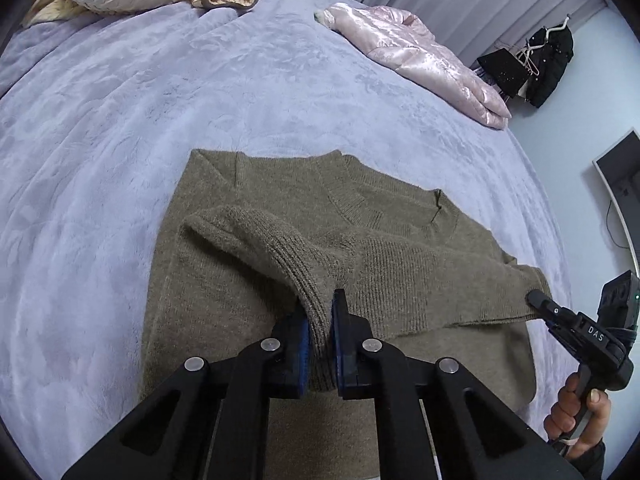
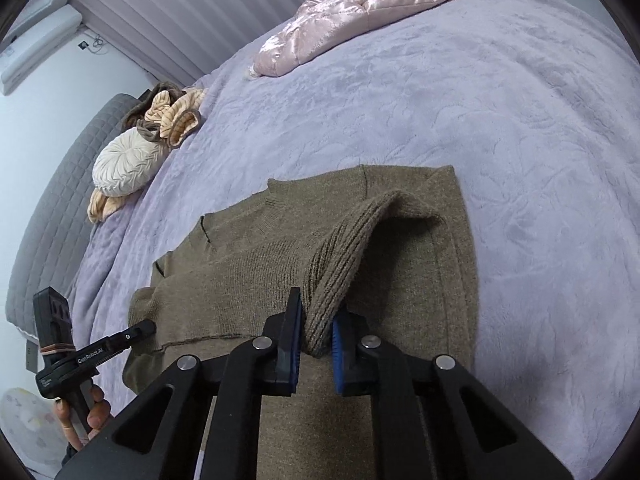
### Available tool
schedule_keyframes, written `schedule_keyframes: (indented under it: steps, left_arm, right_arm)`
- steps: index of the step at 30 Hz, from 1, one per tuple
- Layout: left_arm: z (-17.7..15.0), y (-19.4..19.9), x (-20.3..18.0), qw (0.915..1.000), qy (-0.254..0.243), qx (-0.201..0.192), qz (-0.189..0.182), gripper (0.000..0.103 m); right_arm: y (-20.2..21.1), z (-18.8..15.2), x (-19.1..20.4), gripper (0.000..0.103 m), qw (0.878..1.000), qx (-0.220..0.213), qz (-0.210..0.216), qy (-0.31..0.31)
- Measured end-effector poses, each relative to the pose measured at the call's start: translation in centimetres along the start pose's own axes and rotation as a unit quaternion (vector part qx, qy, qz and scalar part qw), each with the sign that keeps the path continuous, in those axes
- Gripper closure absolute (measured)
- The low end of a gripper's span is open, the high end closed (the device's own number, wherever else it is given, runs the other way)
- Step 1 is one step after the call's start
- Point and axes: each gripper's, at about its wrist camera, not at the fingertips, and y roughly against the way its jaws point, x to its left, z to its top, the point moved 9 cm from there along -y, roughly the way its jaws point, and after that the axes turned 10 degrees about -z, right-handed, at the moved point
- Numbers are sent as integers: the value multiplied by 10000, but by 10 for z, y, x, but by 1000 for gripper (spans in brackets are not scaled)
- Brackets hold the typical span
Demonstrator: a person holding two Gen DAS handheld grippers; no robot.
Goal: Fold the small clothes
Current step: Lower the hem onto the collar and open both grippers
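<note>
Both sleeves lie folded across the sweater (image 1: 256, 280) spread flat mid-bed, and with the left tool (image 1: 320, 344) and right tool (image 2: 316, 336) each clamped on a pinch of hem, I judge the bottom-up folds remain

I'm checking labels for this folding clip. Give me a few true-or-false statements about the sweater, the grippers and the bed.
1. The left gripper is shut on a ribbed cuff of the olive-brown sweater. True.
2. The right gripper hangs open over the sweater. False: it is shut on the other ribbed cuff.
3. A pink quilted jacket lies on the lavender blanket. True.
4. The sweater lies on a bare wooden table. False: it lies on the lavender blanket.
</note>
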Motion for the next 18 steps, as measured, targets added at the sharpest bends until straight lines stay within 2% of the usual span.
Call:
schedule_keyframes:
  steps: [3,8,15,16,17,18]
  left_arm:
    - [18,6,-2,9996,150,-149,-186,92]
    - [51,-5,-1,9989,324,-258,-226,92]
    - [76,-35,16,9967,739,-261,-216,92]
    - [78,-39,21,9958,860,-251,-198,81]
    - [81,-43,27,9941,1030,-248,-212,50]
    - [84,-43,32,9917,1199,-322,-322,33]
  right_arm:
    - [6,11,5,90,9997,-50,207,-109]
    - [4,38,8,90,9979,-118,489,-400]
    - [-23,68,0,90,9959,-170,456,-765]
    - [-26,71,0,90,9958,-183,448,-784]
    - [-30,74,0,90,9955,-201,440,-811]
    - [-34,78,-1,86,9951,-201,442,-862]
